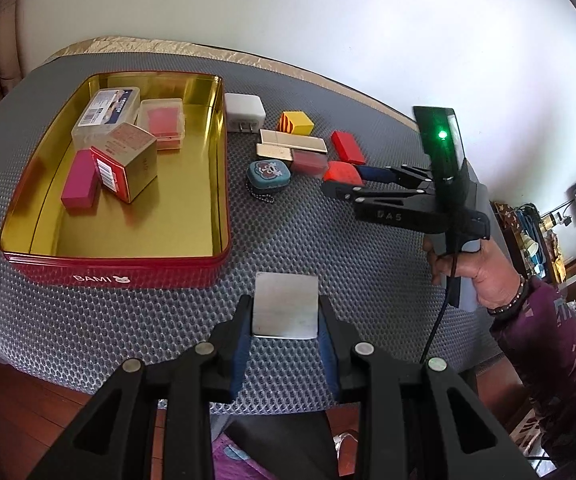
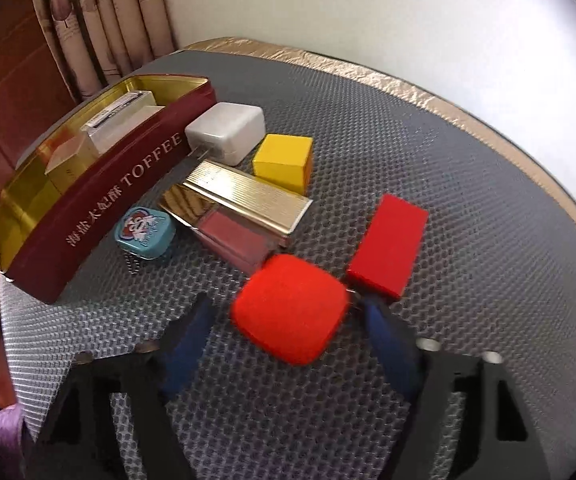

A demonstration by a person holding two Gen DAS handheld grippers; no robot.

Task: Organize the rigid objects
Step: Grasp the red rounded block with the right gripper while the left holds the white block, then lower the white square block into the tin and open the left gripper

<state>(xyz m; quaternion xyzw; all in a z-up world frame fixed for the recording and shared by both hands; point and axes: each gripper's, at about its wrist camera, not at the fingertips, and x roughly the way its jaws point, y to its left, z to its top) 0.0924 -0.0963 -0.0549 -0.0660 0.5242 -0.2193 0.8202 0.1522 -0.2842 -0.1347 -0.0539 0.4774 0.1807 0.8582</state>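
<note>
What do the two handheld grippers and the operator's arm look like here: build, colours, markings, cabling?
Both grippers are black plastic linkage frames with silver pivot pins and blue pads inside the fingers. The right gripper bears pale "DA5" lettering on its side, a black upright module with a lit green LED, a grey handle and a black cable hanging below. The hand wears a dark beaded bracelet and a purple patterned sleeve.

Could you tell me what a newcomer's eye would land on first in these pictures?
Probably the bright red rounded case between the right gripper's open blue pads, beside a red rectangular block. Next, the gold-lined red toffee tin at left holding small boxes, and the silver metal plate clamped in the left gripper.
</note>
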